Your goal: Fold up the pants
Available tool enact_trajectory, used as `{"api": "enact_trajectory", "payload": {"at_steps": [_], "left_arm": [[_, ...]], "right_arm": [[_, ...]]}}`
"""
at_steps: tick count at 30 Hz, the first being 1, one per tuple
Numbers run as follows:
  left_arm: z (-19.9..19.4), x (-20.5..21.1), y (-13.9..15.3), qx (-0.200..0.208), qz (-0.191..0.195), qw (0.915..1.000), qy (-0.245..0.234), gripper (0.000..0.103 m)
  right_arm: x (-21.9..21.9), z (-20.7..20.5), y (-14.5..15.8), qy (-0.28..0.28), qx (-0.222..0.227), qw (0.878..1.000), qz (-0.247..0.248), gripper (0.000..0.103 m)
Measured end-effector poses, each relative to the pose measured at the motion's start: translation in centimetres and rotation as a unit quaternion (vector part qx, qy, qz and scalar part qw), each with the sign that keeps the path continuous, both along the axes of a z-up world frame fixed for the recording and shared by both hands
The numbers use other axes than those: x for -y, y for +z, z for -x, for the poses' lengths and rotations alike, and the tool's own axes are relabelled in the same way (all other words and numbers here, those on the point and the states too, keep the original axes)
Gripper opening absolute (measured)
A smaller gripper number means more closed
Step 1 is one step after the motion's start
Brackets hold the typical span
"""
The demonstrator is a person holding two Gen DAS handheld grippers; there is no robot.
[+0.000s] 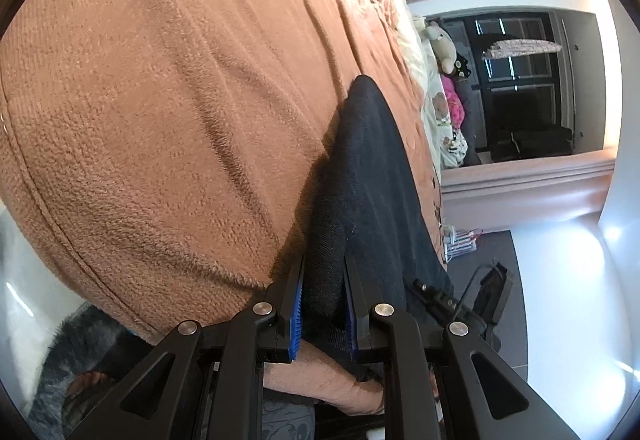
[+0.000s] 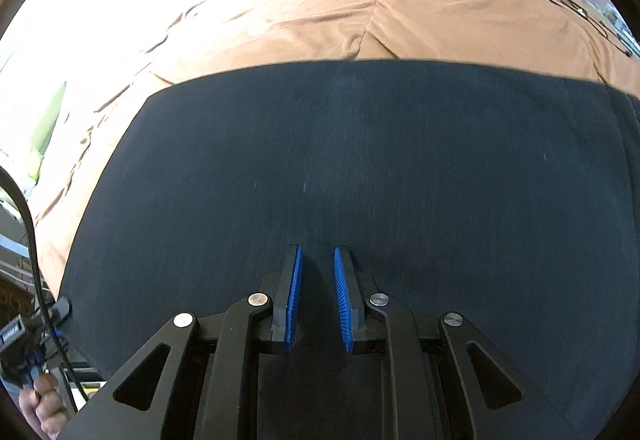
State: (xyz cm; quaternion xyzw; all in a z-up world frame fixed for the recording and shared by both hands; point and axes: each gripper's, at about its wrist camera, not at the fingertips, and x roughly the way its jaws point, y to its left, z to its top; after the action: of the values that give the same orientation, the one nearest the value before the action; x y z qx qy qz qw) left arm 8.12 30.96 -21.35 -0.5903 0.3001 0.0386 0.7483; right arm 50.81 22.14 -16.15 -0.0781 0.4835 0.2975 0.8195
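Dark navy pants (image 2: pixel 360 168) lie flat on an orange-brown blanket (image 2: pixel 340 12) on a bed. In the left wrist view my left gripper (image 1: pixel 323 264) is shut on a raised fold of the pants (image 1: pixel 372 176) at the bed's edge; the dark cloth fills the gap between the blue pads (image 1: pixel 295 312). In the right wrist view my right gripper (image 2: pixel 318 256) hovers over the near part of the flat pants, its blue pads (image 2: pixel 294 300) a narrow gap apart, with nothing between them. The left gripper and the hand holding it show at the lower left of that view (image 2: pixel 24 344).
The blanket (image 1: pixel 180 100) covers most of the bed. Plush toys and pillows (image 1: pixel 444 56) sit at the bed's head. A dark window (image 1: pixel 520 80) and curtains lie beyond. A dark floor (image 1: pixel 500 280) runs beside the bed. A black cable (image 2: pixel 28 232) hangs at the left.
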Motion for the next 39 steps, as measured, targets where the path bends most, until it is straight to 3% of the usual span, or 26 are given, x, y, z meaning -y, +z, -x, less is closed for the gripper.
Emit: {"api": "enact_trajectory", "payload": {"at_steps": [17,25,39], "left_arm": [[-0.5,-0.2,0.2,-0.019,-0.012,0.9997,0.011,0.023],[-1.1,-0.3,-0.3,-0.017,-0.005,0.9998,0.006,0.026],[-1.0,-0.2,-0.3,-0.007,-0.005,1.0000,-0.003,0.026]], "right_arm": [[-5.4,-5.3,0.1,-0.013,0.011,0.999,0.033,0.013],[-5.5,-7.6,0.0,-0.015,0.004,0.999,0.033,0.013],[-1.6,-1.0,0.4,0.004,-0.001,1.000,0.016,0.013]]}}
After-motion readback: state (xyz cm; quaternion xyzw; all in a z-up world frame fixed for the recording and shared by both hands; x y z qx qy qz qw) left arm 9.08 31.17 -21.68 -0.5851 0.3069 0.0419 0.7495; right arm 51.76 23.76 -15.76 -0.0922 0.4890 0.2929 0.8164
